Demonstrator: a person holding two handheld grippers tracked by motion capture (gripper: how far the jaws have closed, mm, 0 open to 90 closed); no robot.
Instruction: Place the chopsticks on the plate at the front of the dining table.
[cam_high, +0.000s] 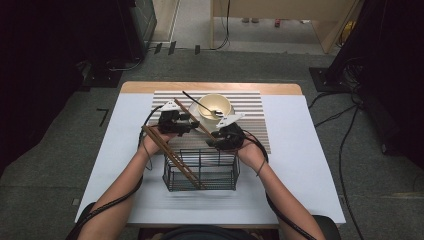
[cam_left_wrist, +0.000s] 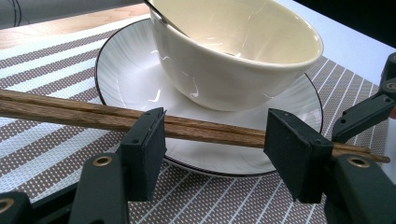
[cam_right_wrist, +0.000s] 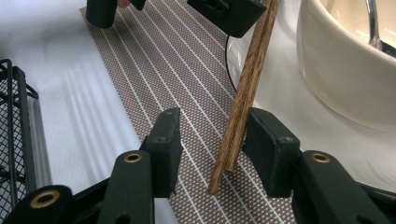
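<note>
- While both grippers sit over the striped mat (cam_high: 250, 107), jaws of L gripper (cam_left_wrist: 212, 140) stand wide, one each side of the chopstick pair (cam_left_wrist: 93, 114); sticks cross the gap but pads look apart from the wood, so no grip seen.
- R gripper (cam_right_wrist: 212, 144) jaws likewise part open; sticks' near end lies between them, close to the right-hand pad; contact there can't be told.
- In right gripper view the sticks run from those jaws up past the plate rim to L gripper's jaw at top of frame.
- High view: L gripper (cam_high: 175, 122) and R gripper (cam_high: 226, 136) sit at the two ends of that pair, just in front of the plate (cam_high: 194, 111).
- Sticks appear to lie across plate edge and mat, beside the cream bowl (cam_high: 216, 106); bowl stands on the plate with a spoon (cam_high: 200, 105) in it.
- Wire basket (cam_high: 201, 170) sits nearer the person, on white table (cam_high: 305, 165); a 2nd chopstick pair (cam_high: 170, 155) leans in it, top end out past its left rim.
- Judgement: work looks like table-setting, approx. mid-way; bowl, plate, spoon placed, 1st pair at the plate, 2nd pair left in the basket.
</note>
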